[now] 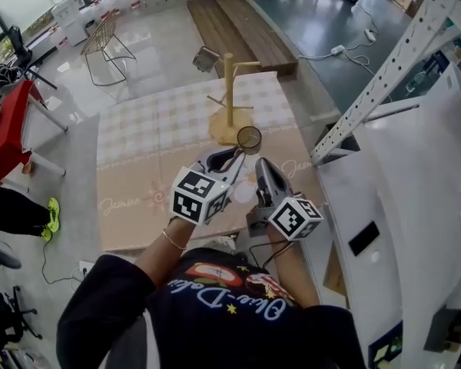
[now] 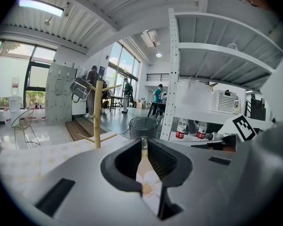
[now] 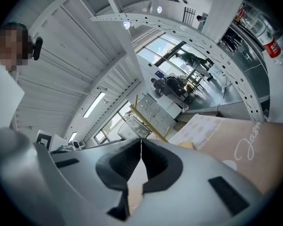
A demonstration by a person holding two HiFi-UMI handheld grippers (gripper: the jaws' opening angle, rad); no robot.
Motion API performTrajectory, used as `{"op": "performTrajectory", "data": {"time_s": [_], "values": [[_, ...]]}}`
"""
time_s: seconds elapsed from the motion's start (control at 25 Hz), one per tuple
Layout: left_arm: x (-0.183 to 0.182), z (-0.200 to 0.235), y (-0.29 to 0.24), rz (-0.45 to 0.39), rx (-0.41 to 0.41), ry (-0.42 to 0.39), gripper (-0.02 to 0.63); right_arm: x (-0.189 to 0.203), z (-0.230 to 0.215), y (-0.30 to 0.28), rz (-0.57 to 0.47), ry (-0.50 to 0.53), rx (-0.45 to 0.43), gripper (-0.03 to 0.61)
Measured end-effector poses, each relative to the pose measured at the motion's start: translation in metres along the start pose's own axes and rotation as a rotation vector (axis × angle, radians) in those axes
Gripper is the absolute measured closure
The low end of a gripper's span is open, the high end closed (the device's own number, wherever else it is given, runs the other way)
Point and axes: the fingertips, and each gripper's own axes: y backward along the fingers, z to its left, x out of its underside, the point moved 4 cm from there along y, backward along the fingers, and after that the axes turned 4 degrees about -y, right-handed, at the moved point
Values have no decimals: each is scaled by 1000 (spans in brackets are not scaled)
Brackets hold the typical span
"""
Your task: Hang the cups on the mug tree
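The wooden mug tree (image 1: pixel 229 91) stands at the far side of the table (image 1: pixel 154 167); it also shows in the left gripper view (image 2: pixel 98 112) and the right gripper view (image 3: pixel 151 123). A metal cup (image 1: pixel 206 58) hangs on its upper left branch (image 2: pixel 80 88) (image 3: pixel 132 128). A dark cup (image 1: pixel 249 139) sits right at the tips of my left gripper (image 1: pixel 232 156), beside the tree's base. In the left gripper view that cup (image 2: pixel 143 126) is centred just past the jaws, and my left gripper (image 2: pixel 143 142) looks shut on its handle. My right gripper (image 1: pixel 260 165) (image 3: pixel 141 142) is shut on nothing, close beside the left.
A perforated metal rack upright (image 1: pixel 384 75) and a white shelf (image 1: pixel 415 175) border the table's right edge. Water bottles (image 2: pixel 181 128) stand on that shelf. A red table (image 1: pixel 8 129), a wire chair (image 1: pixel 107 41) and a wooden bench (image 1: pixel 230 21) stand on the floor beyond.
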Motion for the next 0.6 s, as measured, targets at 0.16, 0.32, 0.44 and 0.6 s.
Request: {"op": "performTrajectory", "data": {"time_s": [0.16, 0.32, 0.44, 0.6], "values": [[-5, 1, -5, -15, 22, 10, 568, -4, -1, -3, -12, -14, 10, 568], [-12, 4, -11, -39, 42, 33, 568, -11, -2, -7, -22, -13, 12, 568], [-16, 5, -15, -51, 54, 47, 568, -16, -1, -10, -31, -11, 10, 568], [-18, 7, -20, -60, 66, 59, 566, -22, -1, -13, -43, -14, 12, 568]]}}
